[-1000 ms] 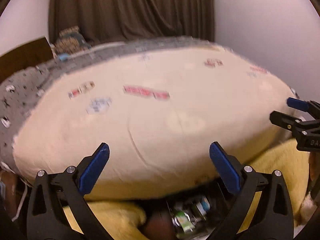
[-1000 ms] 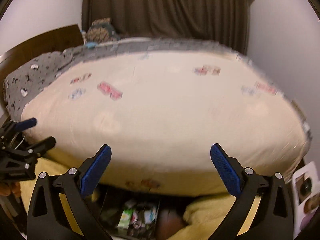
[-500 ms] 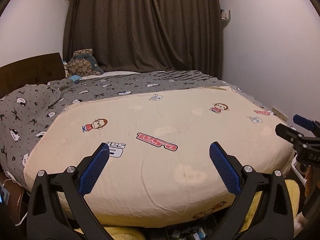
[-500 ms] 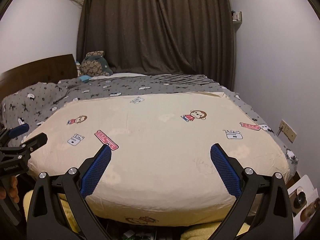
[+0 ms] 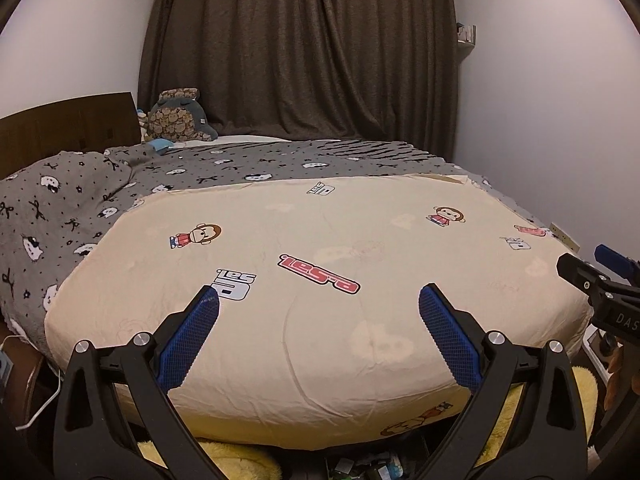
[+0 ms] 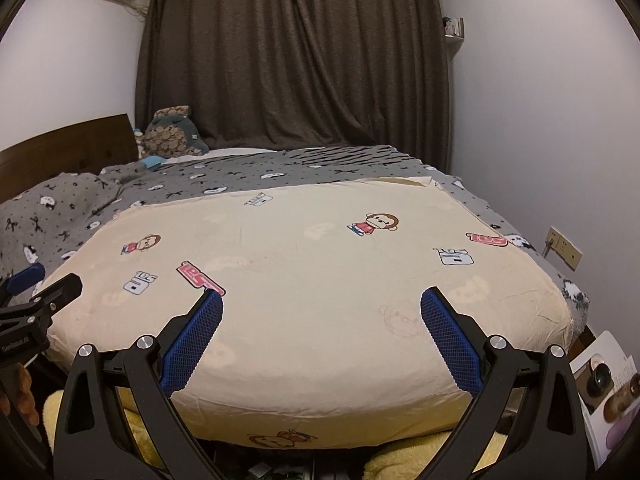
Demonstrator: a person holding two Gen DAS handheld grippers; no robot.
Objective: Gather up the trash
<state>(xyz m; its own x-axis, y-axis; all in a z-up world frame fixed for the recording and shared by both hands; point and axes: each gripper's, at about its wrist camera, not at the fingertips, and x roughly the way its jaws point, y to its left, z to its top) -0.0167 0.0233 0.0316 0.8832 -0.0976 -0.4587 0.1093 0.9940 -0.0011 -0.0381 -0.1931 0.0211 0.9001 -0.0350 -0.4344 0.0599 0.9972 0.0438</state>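
Observation:
My left gripper [image 5: 319,300] is open and empty, held above the foot of a bed with a cream cartoon-print cover [image 5: 320,248]. My right gripper [image 6: 321,302] is open and empty too, over the same cover [image 6: 312,264]. The right gripper also shows at the right edge of the left wrist view [image 5: 592,268], and the left gripper at the left edge of the right wrist view [image 6: 44,284]. A little clutter of small packets [image 5: 360,468] lies on the floor below the bed's foot, mostly hidden; it also shows in the right wrist view [image 6: 272,470].
A grey patterned duvet [image 5: 80,204] covers the far part of the bed. A plush toy [image 5: 180,116] sits by the wooden headboard [image 5: 68,128]. Dark curtains [image 5: 300,52] hang behind. Yellow fluffy rug [image 5: 240,460] lies below. A wall socket [image 6: 564,248] and a printed box [image 6: 608,396] are at right.
Both cameras have tilted up from the floor clutter below the bed to look across the bed top. The blur is gone. Both grippers stay open.

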